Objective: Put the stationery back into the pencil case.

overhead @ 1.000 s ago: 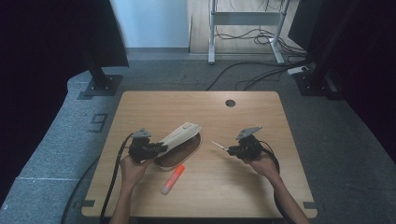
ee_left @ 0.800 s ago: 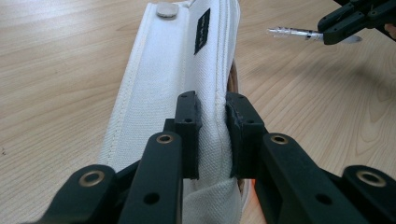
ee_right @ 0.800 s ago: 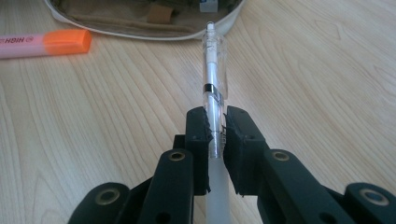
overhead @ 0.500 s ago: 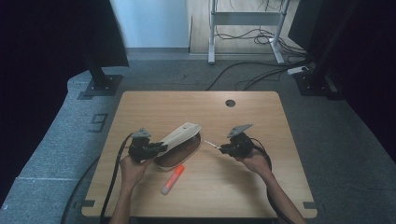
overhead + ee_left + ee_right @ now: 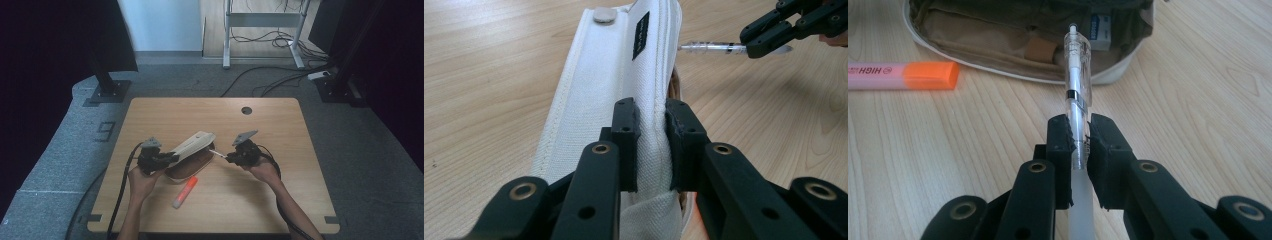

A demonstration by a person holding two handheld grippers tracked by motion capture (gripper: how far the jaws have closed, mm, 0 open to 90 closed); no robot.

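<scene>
left gripper is clamped on the white flap of the open pencil case; right gripper pinches a clear pen, tip at the case's mouth, orange highlighter just beside the case.

I see a table of light wood-grain laminate, smooth and matt. The pencil case is off-white woven cloth, coarse in texture, with a dull metal snap on its flap and a tan fabric lining. The pen is clear glossy plastic; the highlighter is smooth orange and pink plastic. My grippers' jaws are matt black plastic with brass-coloured rivets.
</scene>
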